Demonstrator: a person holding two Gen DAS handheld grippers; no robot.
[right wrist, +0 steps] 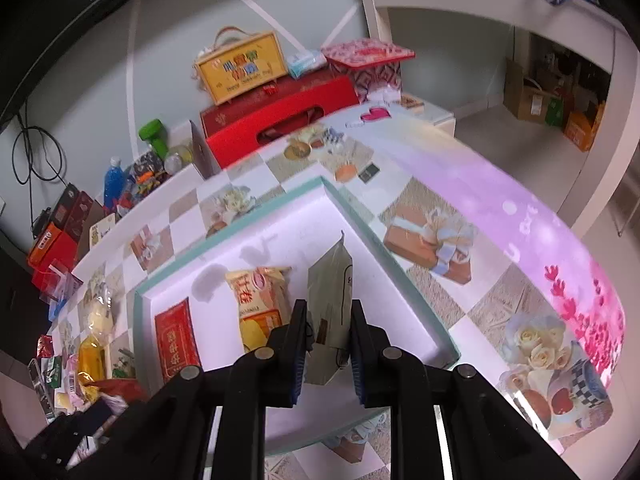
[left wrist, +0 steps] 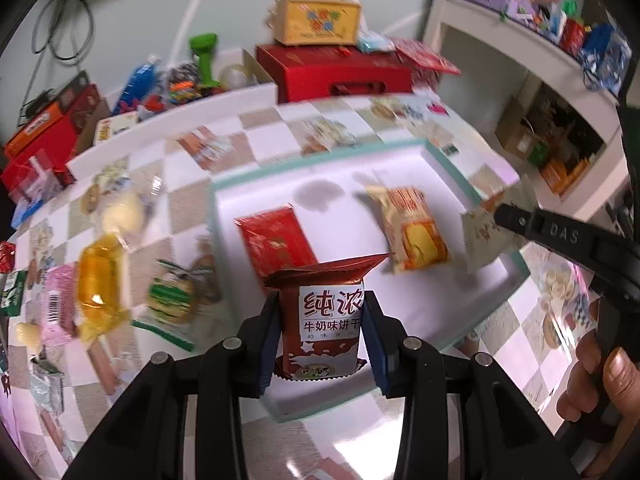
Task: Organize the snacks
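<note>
My left gripper (left wrist: 323,316) is shut on a dark red and white milk biscuit packet (left wrist: 329,320), held upright above the near edge of a white tray with a teal rim (left wrist: 256,176). In the tray lie a red packet (left wrist: 276,240) and a yellow-orange packet (left wrist: 412,232). My right gripper (right wrist: 329,332) is shut on a pale beige packet (right wrist: 331,308), held edge-on over the tray's (right wrist: 384,240) right part. The same red packet (right wrist: 176,340) and yellow-orange packet (right wrist: 262,304) lie left of it. In the left wrist view the right gripper (left wrist: 500,216) reaches in from the right with the beige packet (left wrist: 480,236).
Loose snacks lie on the patterned tablecloth left of the tray: an amber packet (left wrist: 98,284), a green striped one (left wrist: 170,300), pink ones (left wrist: 60,308). Red (left wrist: 336,76) and yellow gift boxes (left wrist: 316,20) stand at the back. A white shelf (left wrist: 520,40) is at the right. A hand (left wrist: 600,384) grips the right tool.
</note>
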